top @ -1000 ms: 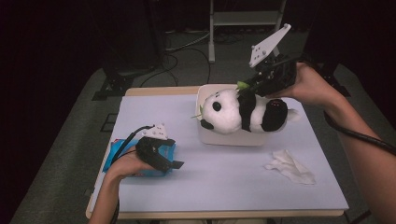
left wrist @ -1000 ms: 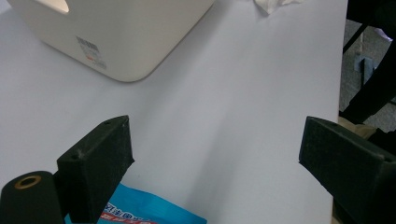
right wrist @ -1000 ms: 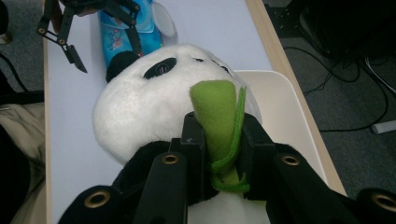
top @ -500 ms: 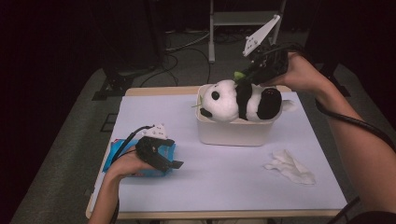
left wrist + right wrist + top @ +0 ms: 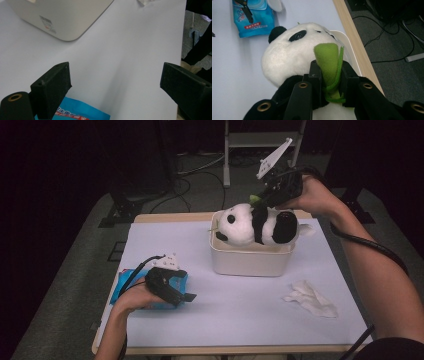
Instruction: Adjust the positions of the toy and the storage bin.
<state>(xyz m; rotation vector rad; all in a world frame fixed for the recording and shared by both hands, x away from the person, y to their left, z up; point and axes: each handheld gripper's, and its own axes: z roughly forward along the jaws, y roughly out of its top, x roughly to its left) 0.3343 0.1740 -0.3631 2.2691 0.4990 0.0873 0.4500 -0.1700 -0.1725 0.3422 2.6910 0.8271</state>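
Note:
A black-and-white panda plush [image 5: 250,224] lies across the top of a white bin [image 5: 250,261] at the table's far middle. My right gripper [image 5: 259,202] is shut on the green felt leaf [image 5: 328,60] at the panda's [image 5: 292,55] neck, as the right gripper [image 5: 329,73] view shows close up. My left gripper [image 5: 187,296] rests at the near left over a blue packet [image 5: 125,285], its jaws wide open with nothing between them. In the left gripper [image 5: 115,80] view the blue packet [image 5: 75,112] lies under the left jaw and the bin [image 5: 62,17] stands ahead.
A crumpled white tissue [image 5: 310,299] lies on the white table cover [image 5: 240,305] at the near right. The wooden table edge [image 5: 354,42] runs just behind the bin. Cables and a metal stand base [image 5: 250,140] are on the floor beyond.
My right gripper has risen and drawn back toward the far edge, pulling the panda up out of the bin. The left gripper has stayed put.

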